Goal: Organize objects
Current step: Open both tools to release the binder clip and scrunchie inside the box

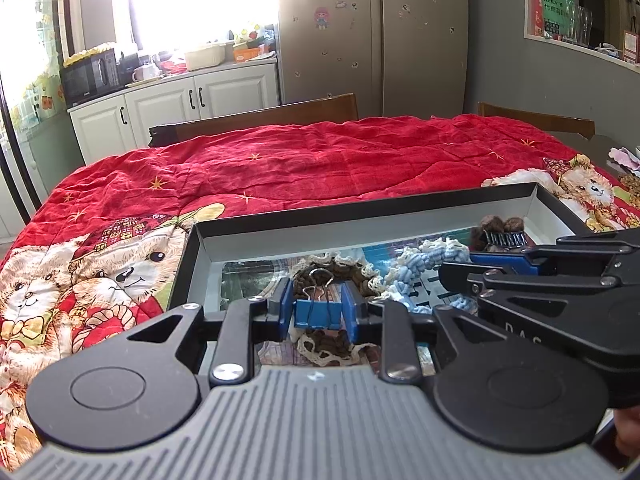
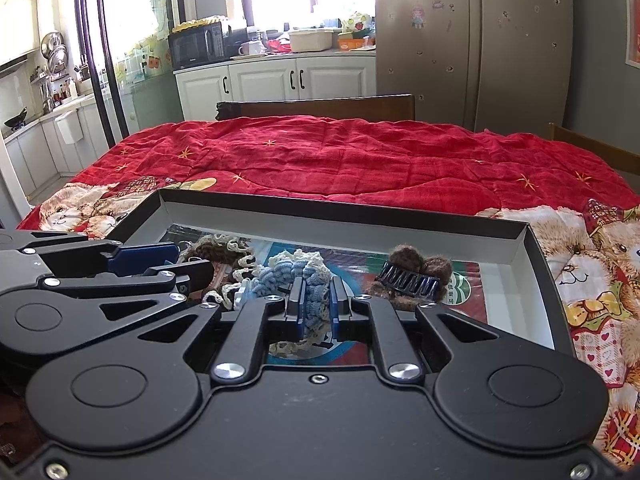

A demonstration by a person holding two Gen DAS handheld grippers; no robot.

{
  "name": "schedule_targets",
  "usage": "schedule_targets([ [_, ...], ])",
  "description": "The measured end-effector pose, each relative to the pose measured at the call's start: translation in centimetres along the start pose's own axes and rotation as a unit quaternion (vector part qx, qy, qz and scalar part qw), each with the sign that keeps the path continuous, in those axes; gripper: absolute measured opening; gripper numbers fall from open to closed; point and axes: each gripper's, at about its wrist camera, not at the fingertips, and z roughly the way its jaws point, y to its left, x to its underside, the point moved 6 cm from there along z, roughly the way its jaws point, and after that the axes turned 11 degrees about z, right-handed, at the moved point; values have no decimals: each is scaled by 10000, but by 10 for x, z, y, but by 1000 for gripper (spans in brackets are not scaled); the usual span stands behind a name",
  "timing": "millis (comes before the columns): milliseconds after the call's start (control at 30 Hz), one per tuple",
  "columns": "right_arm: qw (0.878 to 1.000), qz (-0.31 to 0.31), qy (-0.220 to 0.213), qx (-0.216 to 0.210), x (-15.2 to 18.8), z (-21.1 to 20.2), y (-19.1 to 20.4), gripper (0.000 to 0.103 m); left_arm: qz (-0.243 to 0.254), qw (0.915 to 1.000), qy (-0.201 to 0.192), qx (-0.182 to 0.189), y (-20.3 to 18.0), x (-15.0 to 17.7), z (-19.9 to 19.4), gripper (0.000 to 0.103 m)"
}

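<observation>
My left gripper (image 1: 319,314) is shut on a blue binder clip (image 1: 318,312) and holds it over a shallow black box (image 1: 360,222) on the red quilt. Under it lies a brown crochet scrunchie (image 1: 344,270). My right gripper (image 2: 318,306) is shut on a blue-and-cream crochet scrunchie (image 2: 298,270) inside the same box (image 2: 344,210); that scrunchie also shows in the left wrist view (image 1: 424,260). A black hair claw with brown pom-poms (image 2: 412,276) lies in the box's right part. The right gripper also shows at the right of the left wrist view.
The box sits near the front of a table covered by a red bear-print quilt (image 1: 320,160). Two wooden chair backs (image 1: 264,118) stand behind the table. White cabinets (image 2: 280,80) and a fridge (image 2: 472,40) are beyond.
</observation>
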Motion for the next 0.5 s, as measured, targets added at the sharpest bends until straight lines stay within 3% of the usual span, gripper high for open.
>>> schedule_targets([
  [500, 9999, -102, 74, 16, 2, 2, 2, 14, 5, 10000, -5, -17, 0, 0, -1, 38],
])
